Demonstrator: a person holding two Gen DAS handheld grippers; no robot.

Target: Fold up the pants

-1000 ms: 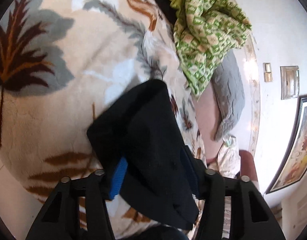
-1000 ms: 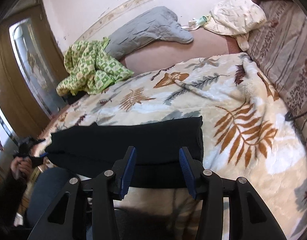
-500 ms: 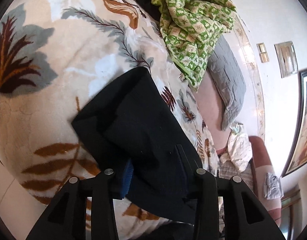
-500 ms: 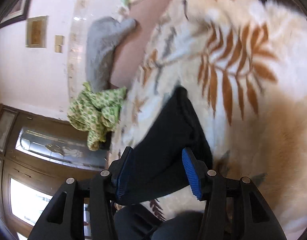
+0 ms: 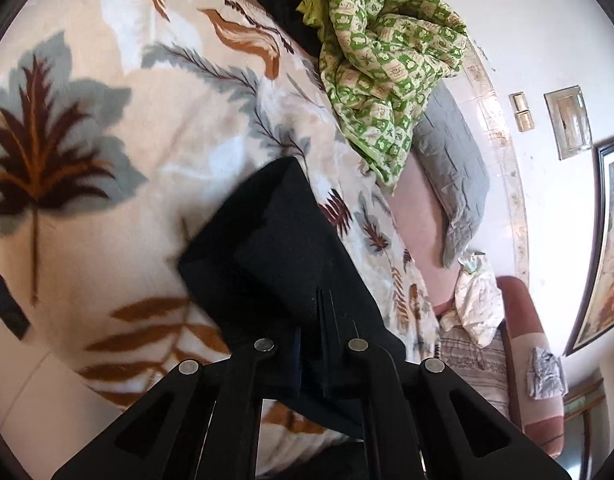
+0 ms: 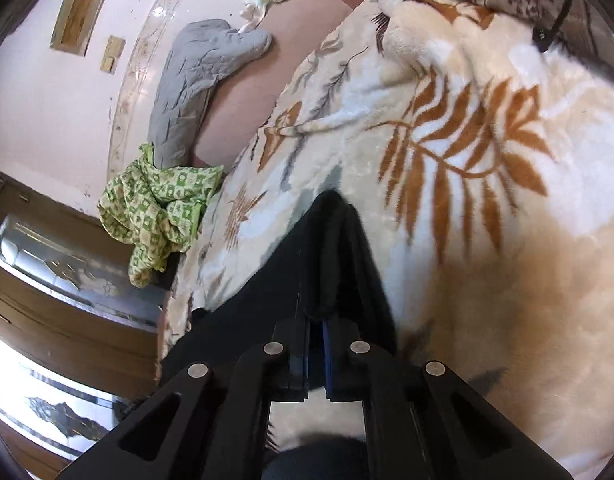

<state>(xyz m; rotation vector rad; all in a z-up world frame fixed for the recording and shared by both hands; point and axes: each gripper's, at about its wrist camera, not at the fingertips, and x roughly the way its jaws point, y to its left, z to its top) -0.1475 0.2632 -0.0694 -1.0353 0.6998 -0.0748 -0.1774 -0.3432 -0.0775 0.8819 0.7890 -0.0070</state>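
Left gripper (image 5: 311,344) pinches one end of the black pants (image 5: 283,248), right gripper (image 6: 315,344) the other; the garment lies on the bed's leaf-print blanket (image 6: 487,184), stretching toward twelve o'clock from each.

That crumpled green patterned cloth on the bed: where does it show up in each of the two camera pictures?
Left wrist view: green cloth at top, right of centre.
Right wrist view: green cloth at middle left, near the door.
Shared landmark: the grey pillow lies right beside it in both.
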